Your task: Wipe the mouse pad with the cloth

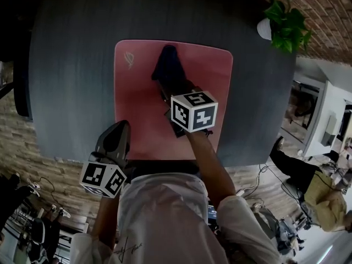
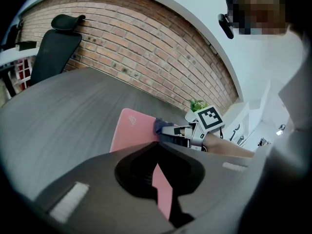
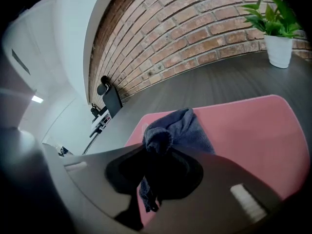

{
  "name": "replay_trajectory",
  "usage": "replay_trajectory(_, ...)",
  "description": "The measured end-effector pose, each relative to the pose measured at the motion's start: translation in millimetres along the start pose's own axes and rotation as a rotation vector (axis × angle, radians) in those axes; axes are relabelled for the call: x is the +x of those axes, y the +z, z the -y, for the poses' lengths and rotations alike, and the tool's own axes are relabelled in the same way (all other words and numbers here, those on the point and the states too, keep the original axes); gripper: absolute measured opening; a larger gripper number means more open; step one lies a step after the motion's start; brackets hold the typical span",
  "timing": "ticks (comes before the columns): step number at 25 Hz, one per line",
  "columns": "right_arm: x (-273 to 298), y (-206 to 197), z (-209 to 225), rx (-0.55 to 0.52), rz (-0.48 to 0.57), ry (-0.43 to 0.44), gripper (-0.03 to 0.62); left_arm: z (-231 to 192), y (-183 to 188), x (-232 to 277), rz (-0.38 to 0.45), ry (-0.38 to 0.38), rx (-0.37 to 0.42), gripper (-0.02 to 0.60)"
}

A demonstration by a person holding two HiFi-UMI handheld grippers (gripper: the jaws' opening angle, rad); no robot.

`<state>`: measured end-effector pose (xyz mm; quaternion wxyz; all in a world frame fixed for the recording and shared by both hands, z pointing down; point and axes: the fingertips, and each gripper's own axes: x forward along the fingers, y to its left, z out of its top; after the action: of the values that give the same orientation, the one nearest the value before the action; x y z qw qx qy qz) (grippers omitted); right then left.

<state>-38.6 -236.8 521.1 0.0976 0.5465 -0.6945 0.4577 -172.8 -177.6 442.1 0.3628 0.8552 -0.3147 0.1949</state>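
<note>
Cloth (image 3: 178, 128), dark blue and bunched, lay on the pink pad (image 1: 137, 92), in its far half and about midway across. The right gripper (image 3: 156, 147) had its jaws clamped on a gathered fold, and the rest spilled forward onto the pad. It looked soft, light and limp, so it would likely drag and fold over rather than push. A hold on a thick gathered wad, as here, seemed the sound one.

The cloth's long axis ran from the jaws toward the pad's far edge, with its loose end pointing away from the person. The pad lay flat on the grey table (image 1: 71, 65), square to the table's near edge, with its logo at the far-left corner. It showed almost as deep as wide, so I could not tell its long axis. Thin and flexible by its look, it might creep under a stroke.

The left gripper (image 1: 122, 128) was at the pad's near-left part, jaws pressed together and holding nothing.
</note>
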Motion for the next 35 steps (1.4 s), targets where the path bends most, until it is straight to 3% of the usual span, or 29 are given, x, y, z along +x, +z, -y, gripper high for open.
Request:
replay_trajectory(28, 38.3, -12.9, -44.1, -0.028, -0.039, 0.03, 0.06, -39.0, -4.4, -34.1, 0.03, 0.063, -0.038, 0.012)
replay_trajectory(35, 48.9, -18.4, -60.3, -0.045, -0.061, 0.051, 0.06, -55.5, -9.1, -45.6, 0.055, 0.094, -0.094, 0.012)
